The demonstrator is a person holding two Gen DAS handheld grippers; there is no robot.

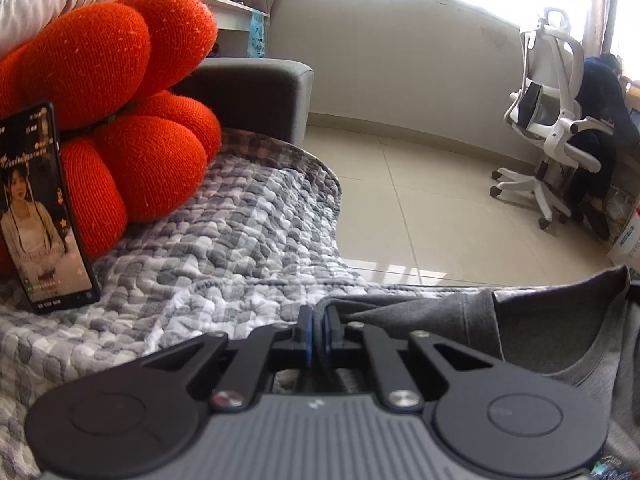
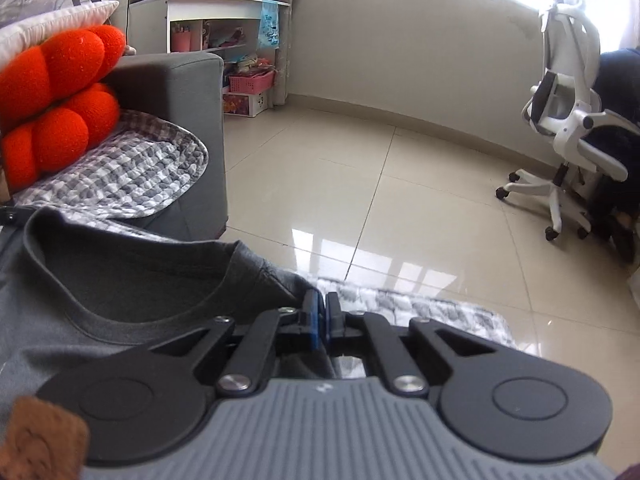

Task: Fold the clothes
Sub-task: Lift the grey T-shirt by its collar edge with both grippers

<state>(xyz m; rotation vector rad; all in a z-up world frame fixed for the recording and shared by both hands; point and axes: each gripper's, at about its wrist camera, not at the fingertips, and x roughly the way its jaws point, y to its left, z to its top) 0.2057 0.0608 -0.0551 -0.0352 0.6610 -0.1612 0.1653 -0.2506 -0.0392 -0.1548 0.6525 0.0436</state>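
Observation:
A grey T-shirt (image 1: 560, 344) lies on the checked quilted cover (image 1: 240, 240), its neckline facing the cameras. My left gripper (image 1: 319, 320) is shut on the shirt, with a fold of its shoulder edge pinched between the blue pads (image 1: 305, 328). In the right wrist view the same T-shirt (image 2: 120, 280) spreads to the left, its dark collar rib curving across. My right gripper (image 2: 322, 312) is shut on the other shoulder edge, near the front rim of the cover (image 2: 420, 308). The shirt's lower part is hidden under both grippers.
An orange knotted cushion (image 1: 120, 100) sits on the grey sofa (image 1: 256, 92), with a lit phone (image 1: 40, 208) leaning against it. Beyond lie a tiled floor (image 2: 400, 180), a white office chair (image 1: 552, 128) with a person in dark clothes, and a cluttered shelf (image 2: 224, 28).

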